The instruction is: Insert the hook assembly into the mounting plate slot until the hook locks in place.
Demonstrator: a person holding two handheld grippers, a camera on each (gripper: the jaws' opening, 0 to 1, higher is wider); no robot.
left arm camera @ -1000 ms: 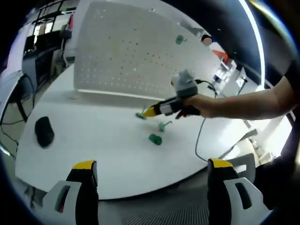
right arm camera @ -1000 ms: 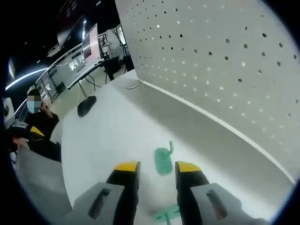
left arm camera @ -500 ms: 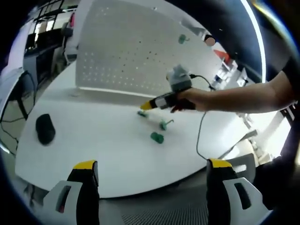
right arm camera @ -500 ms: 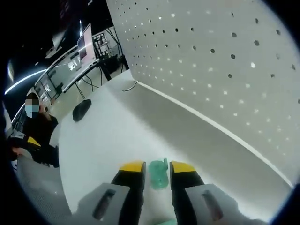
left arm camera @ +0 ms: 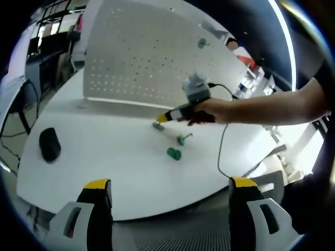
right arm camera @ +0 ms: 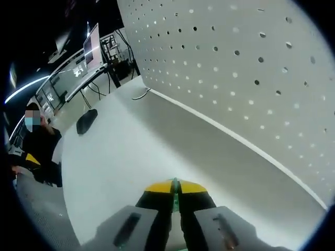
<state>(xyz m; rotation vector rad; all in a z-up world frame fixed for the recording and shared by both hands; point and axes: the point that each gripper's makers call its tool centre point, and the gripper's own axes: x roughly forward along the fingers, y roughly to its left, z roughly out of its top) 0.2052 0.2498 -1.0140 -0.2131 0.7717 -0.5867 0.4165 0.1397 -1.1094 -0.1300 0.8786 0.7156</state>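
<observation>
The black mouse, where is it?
In the left gripper view the black mouse lies on the white table's left side, far from the green hooks, in front of the pegboard.

Bare table lies open between the left tongs and the green hooks, while the upright pegboard walls off the far side, and a black mouse sits well apart.

Right gripper jaws pinch green hook — pegboard beyond.
</observation>
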